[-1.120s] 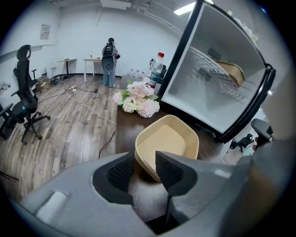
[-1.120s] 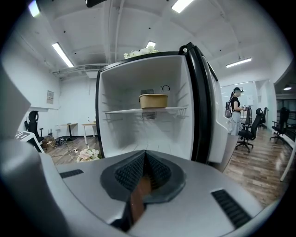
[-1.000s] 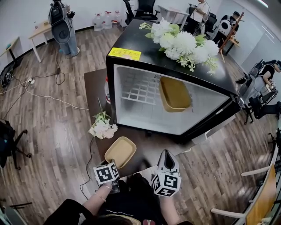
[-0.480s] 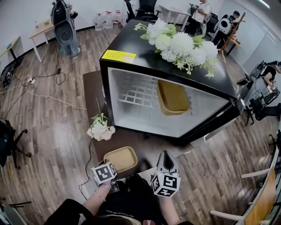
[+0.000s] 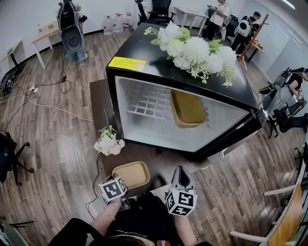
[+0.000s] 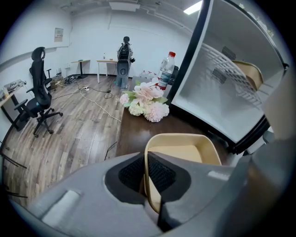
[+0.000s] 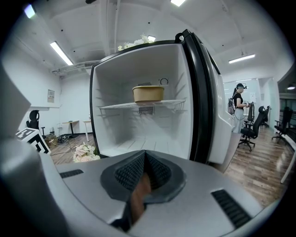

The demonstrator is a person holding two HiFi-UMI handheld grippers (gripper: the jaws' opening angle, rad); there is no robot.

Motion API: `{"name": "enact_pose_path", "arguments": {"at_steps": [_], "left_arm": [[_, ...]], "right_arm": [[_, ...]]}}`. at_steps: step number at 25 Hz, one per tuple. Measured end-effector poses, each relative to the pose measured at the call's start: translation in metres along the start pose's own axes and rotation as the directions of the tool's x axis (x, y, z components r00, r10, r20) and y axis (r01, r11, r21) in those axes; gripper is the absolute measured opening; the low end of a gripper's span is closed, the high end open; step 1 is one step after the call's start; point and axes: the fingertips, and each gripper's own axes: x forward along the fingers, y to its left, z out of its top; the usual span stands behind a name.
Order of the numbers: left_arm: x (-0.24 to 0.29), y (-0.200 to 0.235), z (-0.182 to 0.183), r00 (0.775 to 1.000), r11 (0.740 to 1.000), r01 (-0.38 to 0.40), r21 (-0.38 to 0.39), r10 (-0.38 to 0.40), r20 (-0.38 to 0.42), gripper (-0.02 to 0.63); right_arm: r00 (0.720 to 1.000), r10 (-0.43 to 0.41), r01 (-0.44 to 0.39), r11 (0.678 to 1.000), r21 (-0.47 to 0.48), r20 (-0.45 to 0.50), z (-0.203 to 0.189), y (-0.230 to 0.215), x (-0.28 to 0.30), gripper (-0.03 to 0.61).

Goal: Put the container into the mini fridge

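Observation:
A tan oblong container (image 5: 132,173) lies on the dark table (image 5: 100,98) in front of the open mini fridge (image 5: 159,67). My left gripper (image 5: 123,184) is at its near rim. In the left gripper view the jaws are closing, and the pads of that gripper (image 6: 145,175) press on the container's (image 6: 185,148) thin near wall. My right gripper (image 5: 179,171) hovers beside it, shut and empty, and points into the fridge (image 7: 138,125). A second tan container (image 5: 187,108) stands on the wire shelf (image 7: 148,93).
A pink-white flower bunch (image 5: 109,143) lies on the table left of the container. Larger white flowers (image 5: 197,50) rest on the fridge top. The fridge door (image 7: 208,106) hangs open to the right. A bottle (image 6: 166,69) stands beside the fridge. People (image 5: 219,12) stand far back.
The container has turned a little and now lies squarer to me, right against the left gripper. The right gripper has stayed where it was.

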Motion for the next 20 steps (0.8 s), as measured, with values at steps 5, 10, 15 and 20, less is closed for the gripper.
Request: {"name": "enact_pose_path", "arguments": {"at_steps": [5,10,15,20], "left_arm": [[-0.012,-0.015,0.021,0.997,0.999,0.047,-0.012,-0.046,0.057,0.02],[-0.025,-0.029,0.051,0.99,0.997,0.073,-0.002,-0.072,0.122,0.02],[-0.027,-0.043,0.079,0.982,0.996,0.087,-0.009,-0.084,0.167,0.019],[-0.026,-0.064,0.105,0.971,0.995,0.104,-0.004,-0.101,0.215,0.02]], "right_arm": [[1.0,0.013,-0.013,1.0,-0.011,-0.01,-0.003,0.002,0.001,0.009],[1.0,0.027,-0.027,1.0,-0.014,-0.014,-0.004,0.003,0.003,0.009],[0.999,0.033,-0.034,0.999,-0.013,-0.015,-0.005,0.003,0.003,0.009],[0.999,0.032,-0.032,0.999,-0.005,-0.016,-0.005,-0.002,0.004,0.009]]}}
